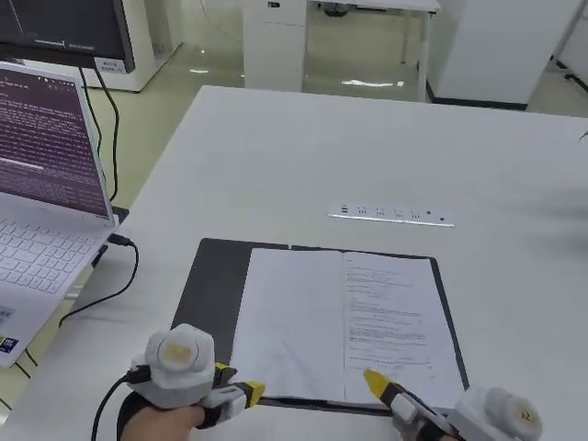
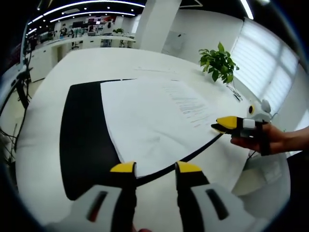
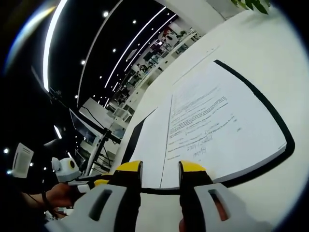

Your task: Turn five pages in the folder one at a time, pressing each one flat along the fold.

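- Folder (image 1: 213, 285) lies open and flat on the table (image 1: 303, 156), with its near edge just in front of you. Everything below is placed relative to it.
- Left page (image 1: 289, 317) is blank and the right page (image 1: 395, 317) is printed. The fold (image 1: 343, 322) runs down the middle between them.
- Left gripper (image 2: 155, 167): it sits at the folder's near-left corner. The jaws are apart with a clear gap and nothing is held. The tips sit just short of the blank page's corner.
- Right gripper (image 3: 161, 166): it sits at the folder's near edge, just right of the fold, pointing over the printed page. The jaws are parted about the same amount, also empty.
- My read on the step: you're between turns. Both pages lie flat and no sheet is lifted. I can't tell from this how many of the five are done.
- The next move calls for:
  - Slide your right gripper toward the printed page's near outer corner.
  - Pinch the top sheet only. The stack edge looks thin, so a double pick is the risk.
  - Swing it over the fold onto the blank side.
  - Run closed tips along the fold to flatten it, with your left gripper steadying the left page.
- Count:
  - 1 folder, with 2 page faces showing.
  - 2 grippers.
  - 1 laptop (image 1: 41, 211), left of the folder.
  - 1 power strip (image 1: 390, 214), just beyond its far edge.
  - 1 cable (image 1: 110, 294), between laptop and folder.
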{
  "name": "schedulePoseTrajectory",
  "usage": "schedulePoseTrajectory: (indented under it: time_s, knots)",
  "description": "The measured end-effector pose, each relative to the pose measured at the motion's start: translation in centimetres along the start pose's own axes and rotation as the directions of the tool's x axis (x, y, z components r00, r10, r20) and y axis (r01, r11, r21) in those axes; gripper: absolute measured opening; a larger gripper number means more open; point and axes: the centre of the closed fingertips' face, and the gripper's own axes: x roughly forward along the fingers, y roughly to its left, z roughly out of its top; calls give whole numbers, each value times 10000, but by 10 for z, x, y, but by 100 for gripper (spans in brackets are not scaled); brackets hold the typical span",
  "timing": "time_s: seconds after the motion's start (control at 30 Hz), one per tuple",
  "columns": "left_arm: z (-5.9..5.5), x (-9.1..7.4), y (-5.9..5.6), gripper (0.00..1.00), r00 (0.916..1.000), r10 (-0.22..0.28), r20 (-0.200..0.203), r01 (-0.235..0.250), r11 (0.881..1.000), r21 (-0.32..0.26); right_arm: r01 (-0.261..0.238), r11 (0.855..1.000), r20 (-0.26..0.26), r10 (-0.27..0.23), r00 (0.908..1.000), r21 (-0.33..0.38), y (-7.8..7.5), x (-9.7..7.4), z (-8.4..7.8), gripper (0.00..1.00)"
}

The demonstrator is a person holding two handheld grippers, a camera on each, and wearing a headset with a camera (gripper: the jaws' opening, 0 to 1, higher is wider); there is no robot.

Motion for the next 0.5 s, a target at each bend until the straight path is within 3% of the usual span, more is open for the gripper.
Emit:
schedulePoseTrajectory:
  time_s: [0.2, 0.5]
  knots:
    - [8, -11, -1, 34, 9997, 153, 172, -155, 9998, 141, 165, 9990, -39, -167, 9999, -422, -6, -18, 6, 30]
    - [10, -25, 1, 37, 9995, 240, 218, -253, 9977, 635, 230, 9896, -296, -274, 9992, -1419, -14, -41, 12, 37]
